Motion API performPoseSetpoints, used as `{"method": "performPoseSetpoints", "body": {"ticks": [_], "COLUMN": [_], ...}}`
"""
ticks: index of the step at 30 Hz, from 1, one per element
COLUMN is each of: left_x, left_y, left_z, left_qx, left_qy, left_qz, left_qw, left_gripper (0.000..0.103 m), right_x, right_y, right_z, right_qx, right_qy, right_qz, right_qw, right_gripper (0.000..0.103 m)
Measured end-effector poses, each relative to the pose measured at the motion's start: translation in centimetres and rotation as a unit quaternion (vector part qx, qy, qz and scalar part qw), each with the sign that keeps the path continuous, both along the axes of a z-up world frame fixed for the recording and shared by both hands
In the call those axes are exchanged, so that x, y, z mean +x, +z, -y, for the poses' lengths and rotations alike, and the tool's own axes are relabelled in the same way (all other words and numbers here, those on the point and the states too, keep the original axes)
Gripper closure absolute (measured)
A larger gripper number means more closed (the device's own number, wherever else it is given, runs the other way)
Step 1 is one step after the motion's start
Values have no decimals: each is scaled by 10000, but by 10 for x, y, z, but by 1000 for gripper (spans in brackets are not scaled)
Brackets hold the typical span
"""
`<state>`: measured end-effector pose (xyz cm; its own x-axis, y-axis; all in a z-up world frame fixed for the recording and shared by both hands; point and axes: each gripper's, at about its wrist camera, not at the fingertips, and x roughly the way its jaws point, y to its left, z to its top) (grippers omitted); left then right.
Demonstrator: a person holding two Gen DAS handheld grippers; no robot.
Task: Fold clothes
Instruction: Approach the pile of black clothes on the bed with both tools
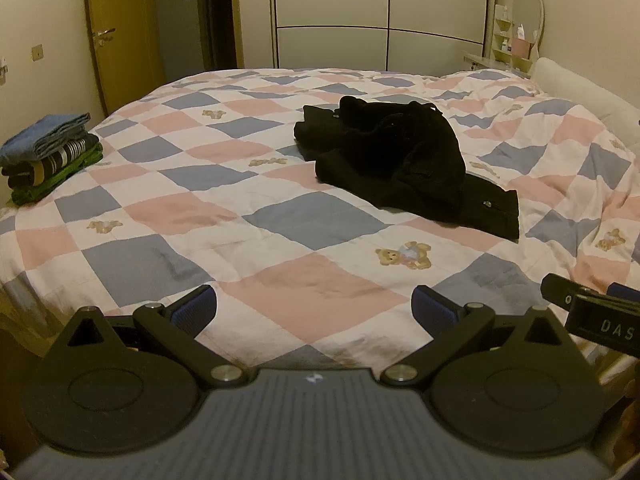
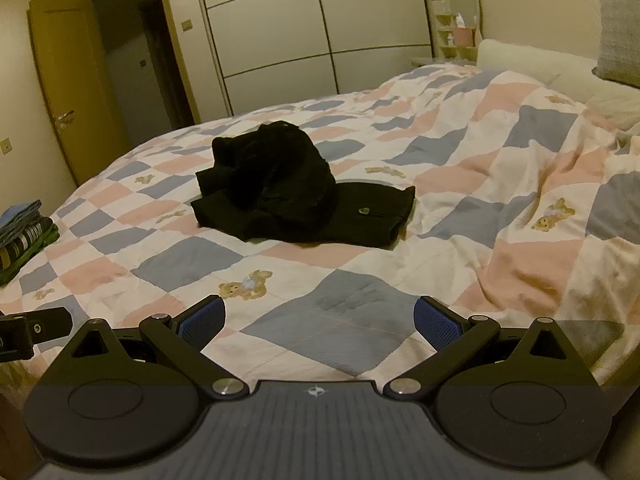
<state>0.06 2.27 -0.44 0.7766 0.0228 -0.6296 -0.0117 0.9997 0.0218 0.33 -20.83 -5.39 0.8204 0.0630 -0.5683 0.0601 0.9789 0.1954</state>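
A crumpled black garment (image 1: 392, 160) lies in a heap in the middle of the bed, with a flat buttoned part spread toward the near right; it also shows in the right wrist view (image 2: 288, 192). My left gripper (image 1: 314, 308) is open and empty, held above the near edge of the bed, well short of the garment. My right gripper (image 2: 320, 318) is open and empty, also near the bed's front edge and apart from the garment. The right gripper's body (image 1: 592, 312) shows at the right edge of the left wrist view.
The bed has a pink, blue and white checked quilt (image 1: 200, 216) with teddy bears. A stack of folded clothes (image 1: 48, 156) sits at the bed's left edge, also in the right wrist view (image 2: 24, 232). A wardrobe (image 1: 380, 16), a door (image 1: 116, 32) and a headboard (image 2: 540, 64) stand beyond.
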Motion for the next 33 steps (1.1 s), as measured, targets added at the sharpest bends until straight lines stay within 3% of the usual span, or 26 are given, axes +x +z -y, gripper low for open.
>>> {"method": "performPoseSetpoints", "body": {"ticks": [26,33], "left_x": [-6,7], "left_y": [-10,-25], "left_z": [-31,-36], "left_qx": [-290,-328], "left_qy": [244,295], "left_qz": [-1,-180], "left_qw": [9993,9989], "left_gripper": [0,0], "right_x": [-9,0], "right_y": [11,8], "right_z": [-20,-23], "right_qx": [-351,-408], "right_qy": [37,33], "right_qz": [64,3], "right_qw": [9994,9992], "right_gripper": [0,0]}}
